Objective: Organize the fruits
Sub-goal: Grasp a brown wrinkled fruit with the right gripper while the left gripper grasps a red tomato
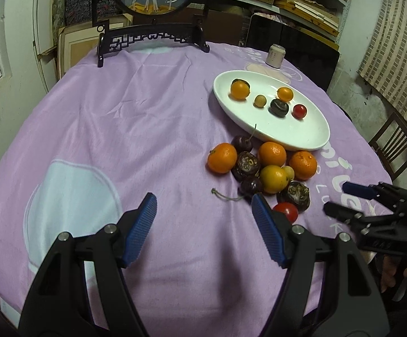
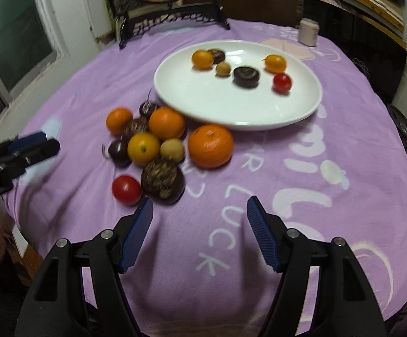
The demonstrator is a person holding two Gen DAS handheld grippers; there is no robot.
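A white oval plate (image 1: pixel 302 137) (image 2: pixel 203 104) holds several small fruits: two orange ones, a tan longan, a dark water chestnut and a red tomato (image 2: pixel 282 82). A pile of loose fruit lies on the cloth in front of it: oranges (image 1: pixel 222 157) (image 2: pixel 210 145), dark chestnuts (image 2: pixel 162 180), cherries, a yellow fruit (image 2: pixel 143 148) and a red tomato (image 1: pixel 286 210) (image 2: pixel 126 190). My left gripper (image 1: pixel 204 204) is open and empty, left of the pile. My right gripper (image 2: pixel 200 207) is open and empty, just in front of the pile; it shows in the left wrist view (image 1: pixel 341 199).
A purple cloth (image 1: pixel 147 112) covers the round table. A small can (image 1: pixel 273 55) (image 2: pixel 308 32) stands behind the plate. A dark wooden stand with a round picture (image 1: pixel 153 14) sits at the far edge. Shelves and a chair (image 1: pixel 391 146) surround the table.
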